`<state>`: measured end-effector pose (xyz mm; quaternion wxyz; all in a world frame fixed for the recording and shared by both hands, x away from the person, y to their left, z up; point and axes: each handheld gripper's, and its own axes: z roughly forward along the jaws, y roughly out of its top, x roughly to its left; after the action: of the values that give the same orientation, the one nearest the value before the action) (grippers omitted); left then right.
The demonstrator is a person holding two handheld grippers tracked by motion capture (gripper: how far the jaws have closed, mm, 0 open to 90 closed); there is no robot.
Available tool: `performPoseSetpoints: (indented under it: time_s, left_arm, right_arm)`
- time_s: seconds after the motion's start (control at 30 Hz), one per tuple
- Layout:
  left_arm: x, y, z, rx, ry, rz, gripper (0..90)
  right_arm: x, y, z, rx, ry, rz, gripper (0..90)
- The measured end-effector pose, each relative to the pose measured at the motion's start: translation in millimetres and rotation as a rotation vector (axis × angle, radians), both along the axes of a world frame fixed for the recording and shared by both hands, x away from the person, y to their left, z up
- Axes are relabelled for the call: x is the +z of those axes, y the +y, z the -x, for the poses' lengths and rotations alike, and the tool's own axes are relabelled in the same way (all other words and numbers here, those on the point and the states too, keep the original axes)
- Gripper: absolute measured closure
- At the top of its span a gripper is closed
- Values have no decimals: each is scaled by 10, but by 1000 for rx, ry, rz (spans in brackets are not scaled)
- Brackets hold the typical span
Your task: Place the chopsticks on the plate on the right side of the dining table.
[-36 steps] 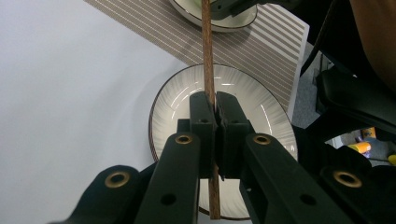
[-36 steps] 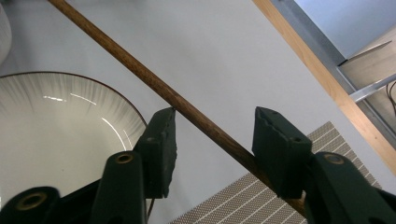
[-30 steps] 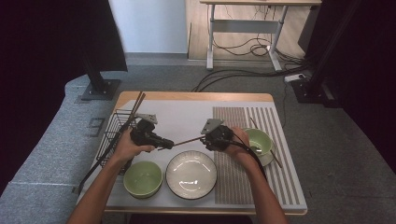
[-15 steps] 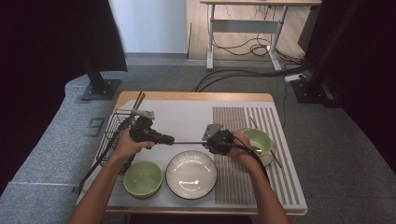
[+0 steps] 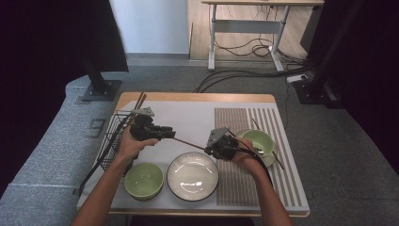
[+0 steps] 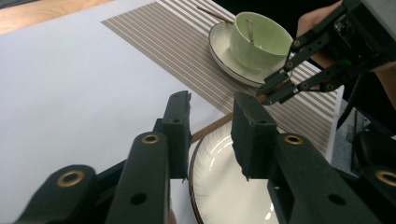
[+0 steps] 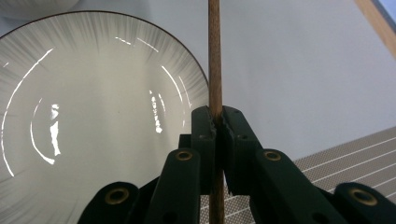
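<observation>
A brown chopstick [image 5: 189, 143] hangs level above the table between my two grippers. My right gripper [image 5: 210, 149] is shut on its right end; in the right gripper view its pads [image 7: 205, 126] clamp the stick [image 7: 214, 56], having just been closing. My left gripper [image 5: 172, 135] has just been opening. In the left gripper view the chopstick [image 6: 211, 128] passes between the left gripper's [image 6: 212, 116] spread jaws with a gap on either side. The right gripper [image 6: 276, 90] shows farther along it.
Under the stick lies a white plate [image 5: 193, 175], with a green bowl [image 5: 143, 180] to its left. A green cup [image 5: 258, 141] with a spoon stands on a saucer on the striped mat [image 5: 282, 188]. A wire rack [image 5: 110, 136] stands at the table's left edge.
The left jaws have opened off the chopstick. The right jaws have shut on its other end. Both hands stayed almost in place.
</observation>
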<state>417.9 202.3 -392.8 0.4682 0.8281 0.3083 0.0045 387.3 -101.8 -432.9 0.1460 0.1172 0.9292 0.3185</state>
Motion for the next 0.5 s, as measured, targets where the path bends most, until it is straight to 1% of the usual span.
performPoseSetpoints:
  time_s: [0.13, 0.27, 0.4, 0.5]
  left_arm:
    - [5, 5, -4, 14, 1, 0, 620]
    - [19, 18, 14, 29, -7, 8, 599]
    - [35, 15, 48, 43, -30, -3, 586]
    - [38, 7, 71, 47, -40, -18, 582]
  right_arm:
    - [-23, -26, -4, -16, 19, -9, 846]
    - [-18, -76, -8, -50, 29, -31, 846]
    - [-17, -134, -3, -79, 37, -49, 846]
    - [-24, -173, 6, -95, 40, -61, 846]
